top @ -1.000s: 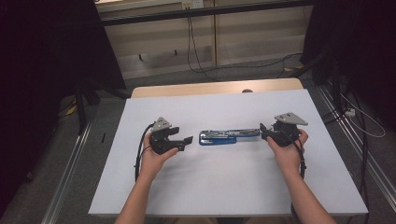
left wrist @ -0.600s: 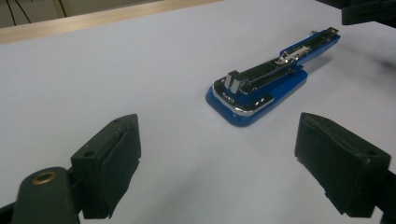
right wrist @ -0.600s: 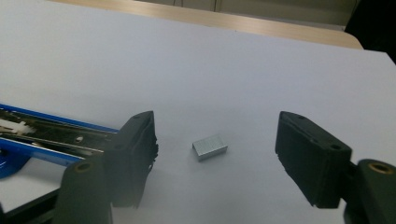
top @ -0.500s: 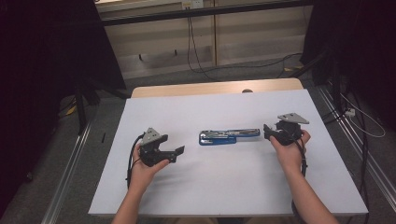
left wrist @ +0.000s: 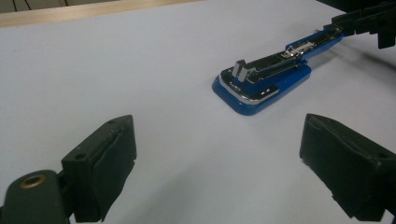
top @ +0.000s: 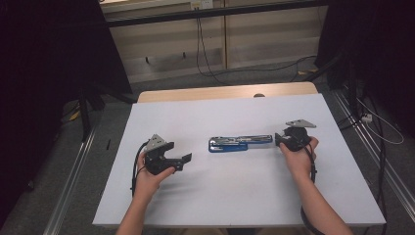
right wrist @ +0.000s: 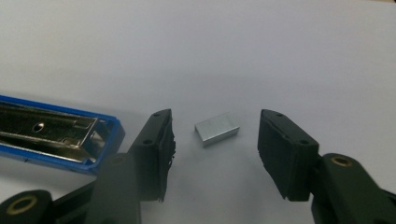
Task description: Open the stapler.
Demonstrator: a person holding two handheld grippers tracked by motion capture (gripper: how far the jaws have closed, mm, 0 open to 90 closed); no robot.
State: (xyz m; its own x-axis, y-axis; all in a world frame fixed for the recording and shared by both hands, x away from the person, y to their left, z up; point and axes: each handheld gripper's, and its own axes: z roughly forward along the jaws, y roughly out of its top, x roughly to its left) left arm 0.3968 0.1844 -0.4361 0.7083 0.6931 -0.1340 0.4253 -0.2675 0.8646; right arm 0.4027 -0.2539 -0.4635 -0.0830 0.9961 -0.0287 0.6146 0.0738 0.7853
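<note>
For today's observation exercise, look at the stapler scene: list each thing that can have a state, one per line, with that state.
Blue stapler: swung open, lying flat on the white table, metal staple channel exposed.
Staple block: loose on the table beside the stapler's end, between the right gripper's jaws, untouched.
Left gripper: open, jaws have just been opening, nothing between them, apart from the stapler.
Right gripper: open, jaws have just been closing around the staple block.

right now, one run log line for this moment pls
stapler: lies open on table | staple block: between right gripper jaws, untouched, jaws closing | left gripper: open, apart
</note>
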